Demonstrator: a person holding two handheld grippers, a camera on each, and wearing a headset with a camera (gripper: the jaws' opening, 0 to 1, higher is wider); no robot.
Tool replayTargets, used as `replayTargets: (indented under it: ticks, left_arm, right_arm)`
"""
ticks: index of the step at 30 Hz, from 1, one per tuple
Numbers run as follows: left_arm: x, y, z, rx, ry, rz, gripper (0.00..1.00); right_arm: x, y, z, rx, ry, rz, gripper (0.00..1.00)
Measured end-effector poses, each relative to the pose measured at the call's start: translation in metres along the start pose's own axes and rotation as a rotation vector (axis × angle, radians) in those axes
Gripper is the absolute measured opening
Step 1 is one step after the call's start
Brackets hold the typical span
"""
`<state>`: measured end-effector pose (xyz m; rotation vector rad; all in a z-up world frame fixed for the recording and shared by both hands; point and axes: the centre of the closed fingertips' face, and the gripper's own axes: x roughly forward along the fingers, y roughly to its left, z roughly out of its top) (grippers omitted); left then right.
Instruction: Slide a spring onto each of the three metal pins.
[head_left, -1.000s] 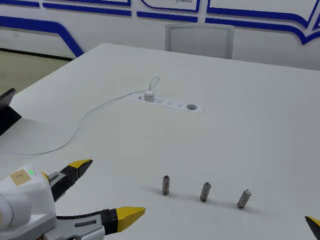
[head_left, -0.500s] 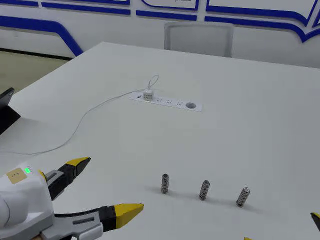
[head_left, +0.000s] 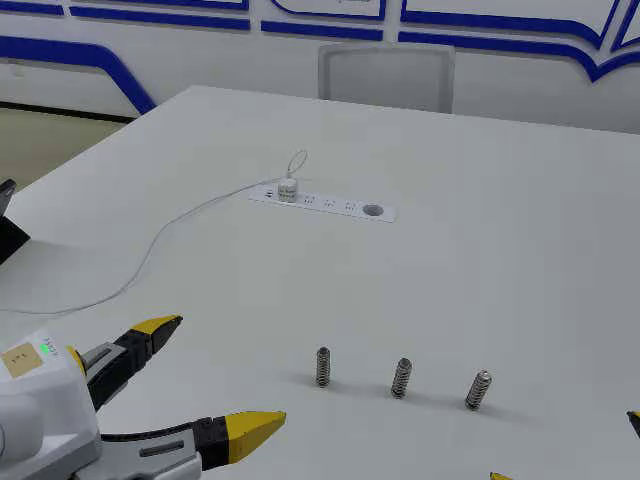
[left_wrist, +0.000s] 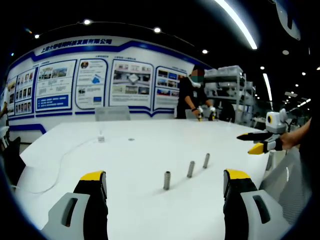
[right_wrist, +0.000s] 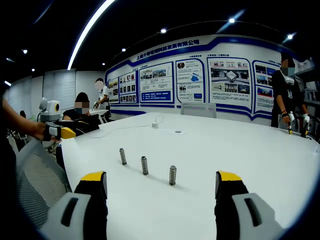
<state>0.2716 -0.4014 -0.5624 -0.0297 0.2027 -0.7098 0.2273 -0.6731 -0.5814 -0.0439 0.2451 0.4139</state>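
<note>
Head view: three short upright metal pins stand in a row running left to right on the near part of the wide white table (head_left: 500, 250). They are well apart from the flat white power strip (head_left: 320, 203) at its middle. The left pin (head_left: 323, 367), middle pin (head_left: 401, 378) and right pin (head_left: 478, 390) each already carry a grey coil spring, so the task looks finished. The white-bodied left gripper (head_left: 205, 378) has black jaws with yellow tips, spread wide with nothing between them. It sits toward the near-left of the row. The yellow tips of the right gripper (head_left: 567, 450) just show toward the near-right, also apart. I cannot tell which gripper is nearer.

Left gripper view: the row runs away to the right, and the nearest pin (left_wrist: 167, 180) stands straight ahead between the open jaws, clear of both.

Right gripper view: the row runs away to the left, its nearest pin (right_wrist: 172, 175) ahead between jaws that are spread and hold nothing.

Against the earlier frames, the whole head view has shifted, which is the camera's doing. The pins keep their places relative to the strip, both grippers remain open, and the right tips have edged slightly further into the picture.
</note>
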Motion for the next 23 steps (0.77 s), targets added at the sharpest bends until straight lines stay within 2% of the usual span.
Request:
replayTargets:
  ticks: [6, 13, 23]
  left_arm:
    - [-0.0001, 0.0015, -0.0015, -0.002, 0.006, 0.005, 0.98]
    - [0.0005, 0.0011, -0.0047, 0.003, 0.023, 0.003, 0.98]
    - [0.0001, 0.001, -0.0041, -0.002, 0.018, 0.003, 0.97]
  right_arm:
    - [-0.0007, -0.0039, -0.0019, 0.012, 0.007, -0.014, 0.9]
    - [0.0002, -0.0016, -0.0024, 0.012, 0.008, -0.004, 0.9]
    - [-0.0002, -0.0022, -0.0029, 0.013, 0.011, -0.007, 0.9]
